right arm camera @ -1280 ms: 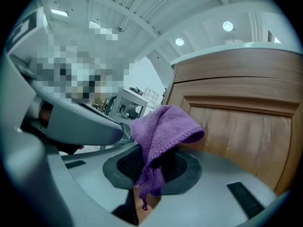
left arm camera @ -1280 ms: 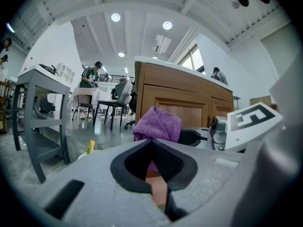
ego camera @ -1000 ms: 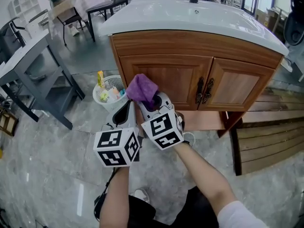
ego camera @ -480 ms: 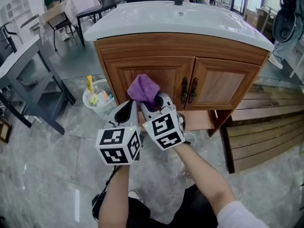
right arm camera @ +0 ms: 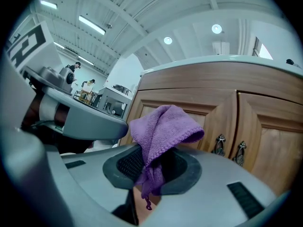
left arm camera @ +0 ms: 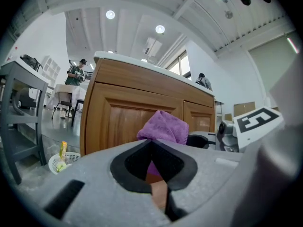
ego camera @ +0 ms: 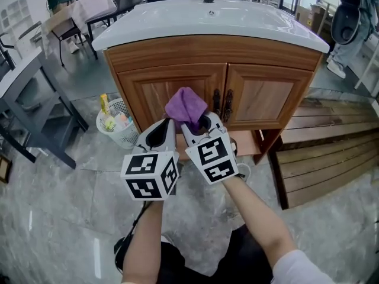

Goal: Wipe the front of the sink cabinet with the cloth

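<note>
A purple cloth [ego camera: 186,107] is pinched in my right gripper [ego camera: 198,125], which is shut on it; the cloth [right arm camera: 163,126] stands up in a folded bunch from the jaws. My left gripper [ego camera: 161,130] is beside it on the left, shut with nothing in it, and the cloth [left arm camera: 164,127] shows just past its tips. Both are held in front of the wooden sink cabinet [ego camera: 160,87], at its left door, a short way off it. The cabinet has two doors with dark metal handles [ego camera: 222,104] at the middle and a white sink top [ego camera: 207,22].
A white basket [ego camera: 117,123] with bottles stands on the floor left of the cabinet. A grey table [ego camera: 23,87] is further left. Wooden slatted boards [ego camera: 325,158] lie on the floor to the right. People and chairs are at the back.
The cabinet has shifted left and closer in the head view. Both grippers with the cloth have moved a little right, toward the middle of the cabinet front.
</note>
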`<state>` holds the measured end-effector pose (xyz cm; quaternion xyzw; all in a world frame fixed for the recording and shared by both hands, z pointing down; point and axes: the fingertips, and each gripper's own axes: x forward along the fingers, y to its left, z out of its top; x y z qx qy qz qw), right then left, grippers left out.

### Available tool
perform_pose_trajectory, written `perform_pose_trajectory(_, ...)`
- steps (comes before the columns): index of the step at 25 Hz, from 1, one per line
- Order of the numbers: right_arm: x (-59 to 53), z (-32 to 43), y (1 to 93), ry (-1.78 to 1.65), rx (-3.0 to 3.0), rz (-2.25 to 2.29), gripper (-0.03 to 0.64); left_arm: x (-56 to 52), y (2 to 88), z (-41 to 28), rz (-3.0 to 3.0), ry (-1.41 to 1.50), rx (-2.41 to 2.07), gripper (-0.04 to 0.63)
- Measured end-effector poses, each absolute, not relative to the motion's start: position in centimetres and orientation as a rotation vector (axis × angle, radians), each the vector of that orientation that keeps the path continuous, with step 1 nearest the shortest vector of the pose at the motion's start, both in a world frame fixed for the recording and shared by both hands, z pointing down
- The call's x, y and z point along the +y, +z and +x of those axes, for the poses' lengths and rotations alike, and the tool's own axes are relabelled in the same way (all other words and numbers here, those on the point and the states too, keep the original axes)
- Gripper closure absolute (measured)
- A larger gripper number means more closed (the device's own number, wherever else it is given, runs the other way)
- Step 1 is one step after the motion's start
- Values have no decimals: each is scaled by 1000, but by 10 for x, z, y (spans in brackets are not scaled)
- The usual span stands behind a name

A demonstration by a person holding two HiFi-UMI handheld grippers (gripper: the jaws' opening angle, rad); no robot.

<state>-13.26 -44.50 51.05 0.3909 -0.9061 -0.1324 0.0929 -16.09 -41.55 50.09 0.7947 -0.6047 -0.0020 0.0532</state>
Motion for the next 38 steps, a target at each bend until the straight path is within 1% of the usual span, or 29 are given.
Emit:
perform_pose_trajectory(19, -431, -54, 489, -351, -2700, 1304, 540, -422, 505, -98, 2520, 28, -1724, 589)
perform_pose_trajectory(38, -462, 41, 494, -386, -2480, 1551, 540, -433, 504, -2, 2662, -15, -1453, 589)
